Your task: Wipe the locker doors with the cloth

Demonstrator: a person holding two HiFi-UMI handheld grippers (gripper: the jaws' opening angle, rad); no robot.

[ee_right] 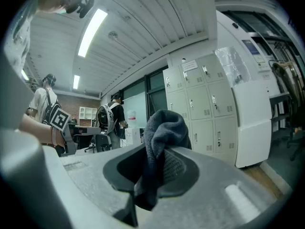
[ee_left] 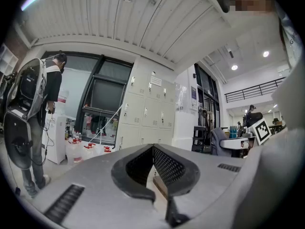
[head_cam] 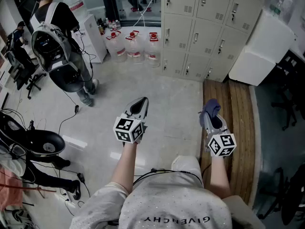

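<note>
Beige lockers (head_cam: 205, 27) with small doors stand ahead against the far wall; they also show in the left gripper view as lockers (ee_left: 147, 111) and in the right gripper view as lockers (ee_right: 205, 109). My right gripper (head_cam: 210, 112) is shut on a dark blue cloth (head_cam: 210, 107), which bunches up between the jaws as the cloth (ee_right: 162, 147). My left gripper (head_cam: 138, 107) is shut with nothing in it, its jaws meeting at the tips (ee_left: 153, 149). Both grippers are held in the air well short of the lockers.
A wooden platform (head_cam: 236, 128) runs along the right toward the lockers. A white appliance (head_cam: 262, 49) stands beside them. Water bottles (head_cam: 133, 44) sit on the floor at the left of the lockers. A person with a backpack (head_cam: 57, 42) stands at the far left, cables on the floor nearby.
</note>
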